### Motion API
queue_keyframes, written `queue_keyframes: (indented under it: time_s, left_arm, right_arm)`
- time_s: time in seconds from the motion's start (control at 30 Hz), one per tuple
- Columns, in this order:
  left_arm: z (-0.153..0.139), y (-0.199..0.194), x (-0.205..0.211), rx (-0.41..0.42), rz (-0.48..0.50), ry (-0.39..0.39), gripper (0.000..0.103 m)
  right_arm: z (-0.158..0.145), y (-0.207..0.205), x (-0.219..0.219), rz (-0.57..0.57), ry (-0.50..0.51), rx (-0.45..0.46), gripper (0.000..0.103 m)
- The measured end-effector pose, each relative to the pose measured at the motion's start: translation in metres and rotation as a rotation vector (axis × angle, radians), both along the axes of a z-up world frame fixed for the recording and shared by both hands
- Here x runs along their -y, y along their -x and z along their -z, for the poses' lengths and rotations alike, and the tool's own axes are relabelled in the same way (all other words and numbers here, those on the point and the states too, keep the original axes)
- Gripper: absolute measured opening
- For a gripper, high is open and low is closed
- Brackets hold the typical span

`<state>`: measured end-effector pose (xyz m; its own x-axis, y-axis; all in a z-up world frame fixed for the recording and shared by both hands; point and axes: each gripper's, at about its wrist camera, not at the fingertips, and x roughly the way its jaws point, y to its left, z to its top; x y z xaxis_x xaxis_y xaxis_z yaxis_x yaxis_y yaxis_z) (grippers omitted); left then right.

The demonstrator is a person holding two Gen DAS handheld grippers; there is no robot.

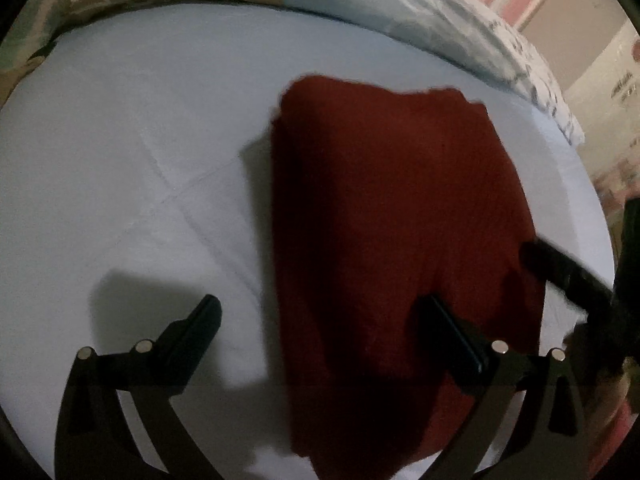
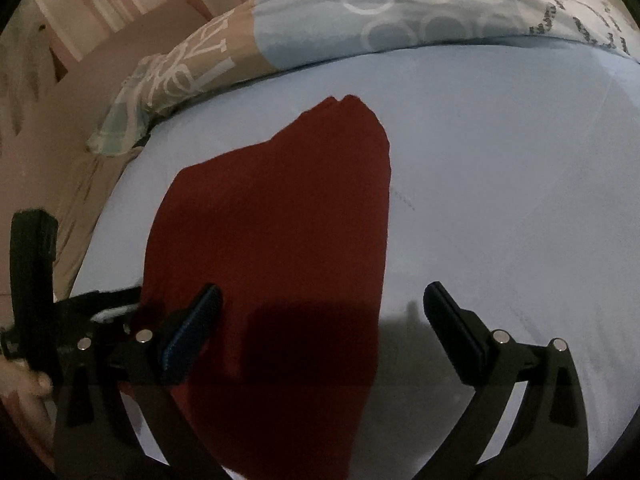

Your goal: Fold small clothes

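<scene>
We hover both grippers, L (image 1: pixel 320 320) & R (image 2: pixel 320 312), jaws apart, nothing held, over red garment (image 1: pixel 392 208) on sheet (image 1: pixel 120 160); next we'd pinch near-edge corners evenly, fold away.

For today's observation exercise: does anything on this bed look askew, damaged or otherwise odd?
Nothing looks damaged or spilled. The dark red garment lies folded on the pale blue sheet, though its far edge is uneven, ending in a lopsided point. Both tools, left and right, are open and hold nothing.
</scene>
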<state>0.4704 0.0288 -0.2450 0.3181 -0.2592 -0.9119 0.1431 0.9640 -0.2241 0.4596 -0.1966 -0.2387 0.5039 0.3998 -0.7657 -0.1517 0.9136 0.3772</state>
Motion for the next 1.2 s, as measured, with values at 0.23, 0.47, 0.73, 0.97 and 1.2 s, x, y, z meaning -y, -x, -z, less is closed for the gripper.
queue_keyframes:
  time_s: [0.23, 0.47, 0.73, 0.97, 1.2]
  left_arm:
    - [0.018, -0.001, 0.011, 0.005, 0.055, -0.075, 0.102]
    - [0.002, 0.011, 0.037, 0.045, 0.133, -0.112, 0.053]
    - [-0.01, 0.021, 0.025, 0.077, 0.093, -0.081, 0.032]
    - [-0.037, 0.038, 0.034, 0.106, 0.092, -0.093, 0.03]
    - [-0.082, 0.087, 0.079, 0.07, 0.105, -0.034, 0.03]
  right_arm:
    - [0.017, -0.005, -0.01, -0.046, 0.067, -0.039, 0.091]
    - [0.013, 0.001, -0.021, -0.085, 0.104, -0.017, 0.063]
    - [0.005, 0.01, -0.025, -0.085, 0.106, 0.041, 0.045]
    - [-0.022, 0.031, -0.014, -0.09, 0.081, 0.109, 0.039]
    - [-0.064, 0.092, 0.035, -0.061, 0.112, 0.12, 0.039]
